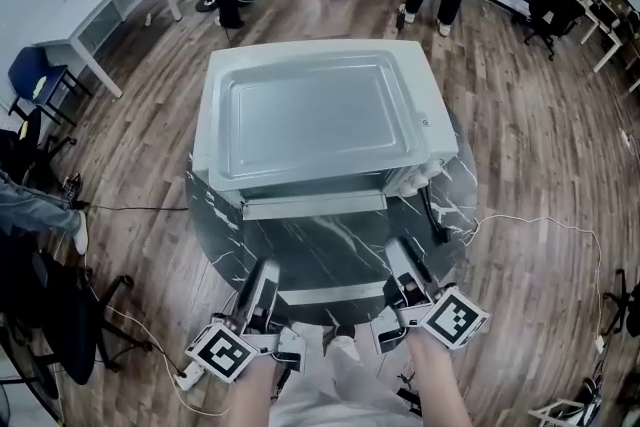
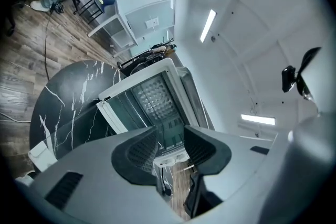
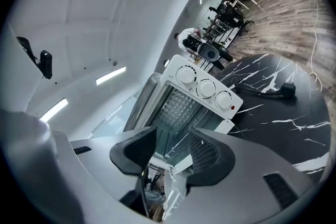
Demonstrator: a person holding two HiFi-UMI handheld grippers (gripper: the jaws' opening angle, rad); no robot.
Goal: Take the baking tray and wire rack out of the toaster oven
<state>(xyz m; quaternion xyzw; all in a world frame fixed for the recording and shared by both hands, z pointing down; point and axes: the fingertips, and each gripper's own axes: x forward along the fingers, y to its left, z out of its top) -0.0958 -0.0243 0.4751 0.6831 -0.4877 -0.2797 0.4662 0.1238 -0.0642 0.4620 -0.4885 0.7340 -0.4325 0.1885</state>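
Inside the toaster oven (image 1: 320, 105), at the middle of the round marble table (image 1: 330, 260): the baking tray and wire rack are presumed to be stowed here. Neither can be told apart with certainty in any view.

- Cavity contents: a dimpled metal surface (image 2: 155, 98) is seen through the opening from both gripper views. Whether it is the tray or the oven's own lining cannot be told.
- Door (image 1: 313, 207): it is judged to be open and folded down toward the person, so the cavity mouth is exposed.
- Key relation: the opening lies straight ahead of both sets of jaws, with its long axis running across, left to right. Anything inside would be drawn out toward the person.
- Left gripper (image 1: 263, 273): it is held over the table's near edge, apart from the door. Its jaws are spread, with nothing between them.
- Right gripper (image 1: 400, 255): its jaws are likewise spread and nothing is gripped. It is judged slightly nearer the door.
- Knobs (image 3: 206, 89): three are set in a row on the control panel on the right gripper's side.
- Power cable (image 3: 273, 91): it is laid on the tabletop beside that panel.
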